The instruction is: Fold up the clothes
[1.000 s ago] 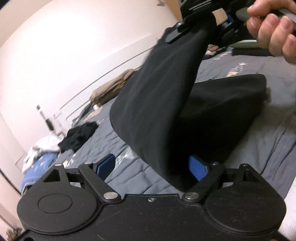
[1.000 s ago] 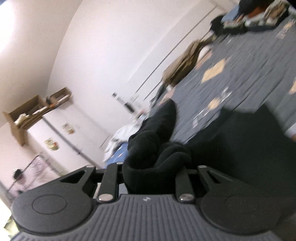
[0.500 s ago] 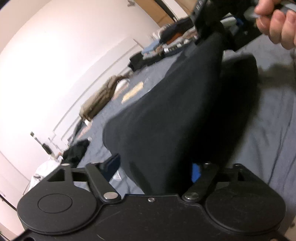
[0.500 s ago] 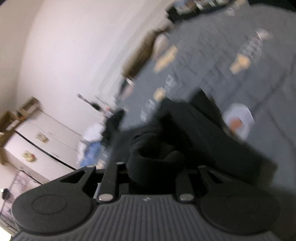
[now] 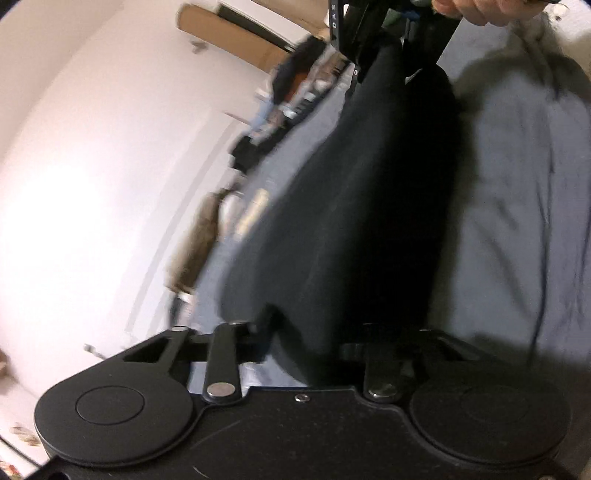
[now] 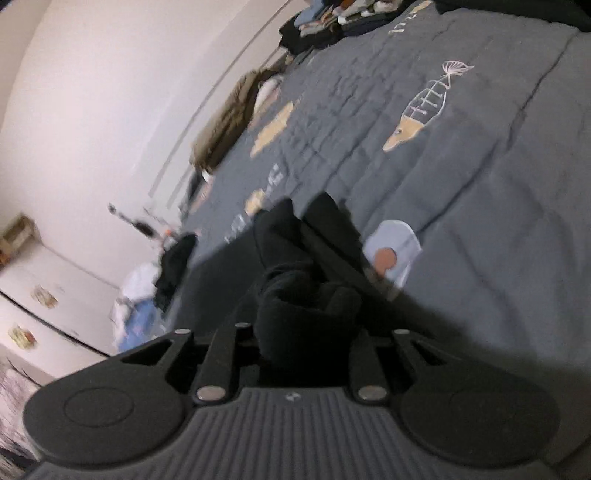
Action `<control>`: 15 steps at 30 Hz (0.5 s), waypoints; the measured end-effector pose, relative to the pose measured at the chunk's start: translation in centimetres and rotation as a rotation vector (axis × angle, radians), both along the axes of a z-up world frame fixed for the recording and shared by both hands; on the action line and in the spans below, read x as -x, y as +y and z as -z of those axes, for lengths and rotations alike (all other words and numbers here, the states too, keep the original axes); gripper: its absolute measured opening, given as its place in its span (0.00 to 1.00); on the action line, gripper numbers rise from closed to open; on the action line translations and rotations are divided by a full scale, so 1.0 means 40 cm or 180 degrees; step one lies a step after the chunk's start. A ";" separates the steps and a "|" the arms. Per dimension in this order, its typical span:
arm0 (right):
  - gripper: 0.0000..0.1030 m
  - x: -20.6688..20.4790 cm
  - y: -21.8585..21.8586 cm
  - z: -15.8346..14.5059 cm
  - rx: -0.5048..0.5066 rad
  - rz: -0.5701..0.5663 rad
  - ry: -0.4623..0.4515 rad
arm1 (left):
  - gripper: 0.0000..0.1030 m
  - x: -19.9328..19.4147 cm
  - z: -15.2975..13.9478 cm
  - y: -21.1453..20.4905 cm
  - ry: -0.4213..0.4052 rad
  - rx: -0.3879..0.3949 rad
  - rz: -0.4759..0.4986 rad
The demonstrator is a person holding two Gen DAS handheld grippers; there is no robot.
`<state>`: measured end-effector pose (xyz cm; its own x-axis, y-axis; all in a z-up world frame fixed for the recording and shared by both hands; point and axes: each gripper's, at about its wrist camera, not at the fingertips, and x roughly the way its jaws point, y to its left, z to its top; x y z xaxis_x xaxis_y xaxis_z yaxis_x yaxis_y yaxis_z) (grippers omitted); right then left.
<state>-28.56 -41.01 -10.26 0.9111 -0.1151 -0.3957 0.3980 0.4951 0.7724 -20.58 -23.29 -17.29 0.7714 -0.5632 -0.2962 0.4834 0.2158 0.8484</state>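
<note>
Left gripper (image 5: 306,343): jaws closing, black cloth between them. Right gripper (image 6: 299,332): jaws clamped, cloth bunched between; its hand (image 5: 476,9) at one o'clock.

Right claw (image 6: 303,332) is clamped on a bunched wad of black garment (image 6: 295,295), hanging over the grey bed quilt (image 6: 480,184) with a fish-skeleton print (image 6: 424,107). Clothes pile (image 6: 140,291) by the wall.

Pale pink-white wall (image 6: 110,92) fills the left of both views, brightly lit. Grey quilted bedspread with fish-skeleton print (image 6: 480,166) spreads across the right. White cabinet with stickers (image 6: 44,295) sits lower left.
</note>
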 end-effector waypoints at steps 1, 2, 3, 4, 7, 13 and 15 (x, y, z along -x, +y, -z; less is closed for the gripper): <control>0.19 0.003 0.002 -0.017 0.0059 0.0015 -0.0080 | 0.29 0.003 -0.008 0.001 -0.0047 0.0044 -0.0018; 0.19 0.006 0.008 -0.038 0.0170 0.0023 -0.0165 | 0.29 0.005 -0.016 0.001 -0.0079 0.0097 -0.0038; 0.18 0.009 0.019 -0.062 0.0327 0.0025 -0.0254 | 0.31 0.005 -0.024 -0.001 -0.0078 0.0171 -0.0072; 0.19 0.006 0.025 -0.074 0.0438 0.0022 -0.0265 | 0.34 0.002 -0.024 -0.008 -0.0063 0.0206 -0.0125; 0.18 -0.018 0.024 -0.063 0.0564 0.0010 -0.0070 | 0.37 -0.031 0.002 -0.033 0.0113 0.0073 -0.0300; 0.18 -0.022 -0.010 0.023 0.0358 0.0037 0.0267 | 0.30 -0.014 0.040 -0.018 0.0002 -0.0267 -0.0255; 0.19 -0.025 -0.004 0.019 0.0478 -0.0034 0.0320 | 0.32 -0.014 0.039 -0.016 0.0027 -0.0235 -0.0287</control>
